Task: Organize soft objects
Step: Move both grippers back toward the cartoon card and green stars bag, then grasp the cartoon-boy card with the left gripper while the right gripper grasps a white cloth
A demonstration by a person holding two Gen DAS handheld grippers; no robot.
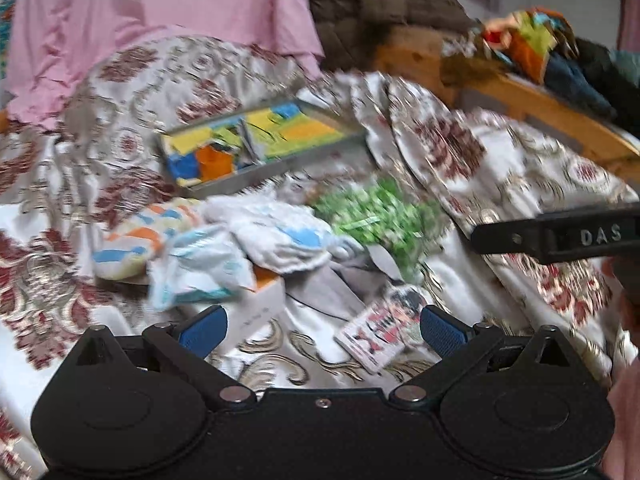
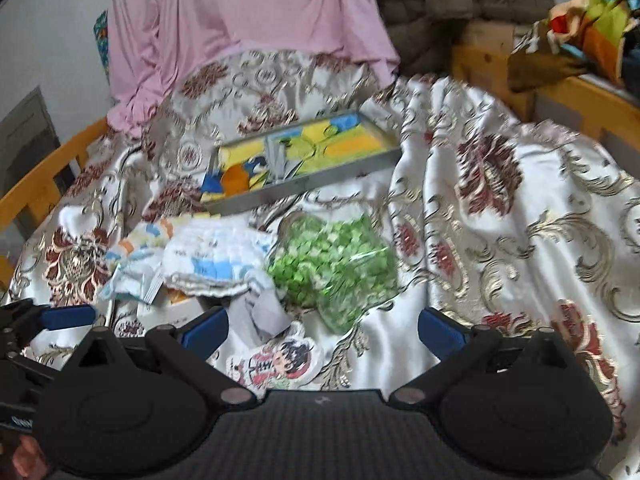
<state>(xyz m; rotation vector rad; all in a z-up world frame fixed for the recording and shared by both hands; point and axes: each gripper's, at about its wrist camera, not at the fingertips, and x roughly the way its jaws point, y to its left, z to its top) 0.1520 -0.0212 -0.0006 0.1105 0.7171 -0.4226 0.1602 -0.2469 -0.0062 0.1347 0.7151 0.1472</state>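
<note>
While the left wrist view is smeared, I read the left gripper (image 1: 322,330) as spread and empty above the bedspread (image 1: 500,168). The white cloth (image 1: 280,236) lies ahead amid a heap, between a striped pouch (image 1: 136,240) and a green bag (image 1: 376,216), long axis probably left-right. Risk: a pinch drags neighbours too.

Right wrist view: right gripper (image 2: 322,330) spread, empty. The cloth's (image 2: 216,260) scalloped edge faces me, near the grey tray (image 2: 320,172). Risk: catching the sticker card (image 2: 280,364) or slick bedspread instead.
</note>
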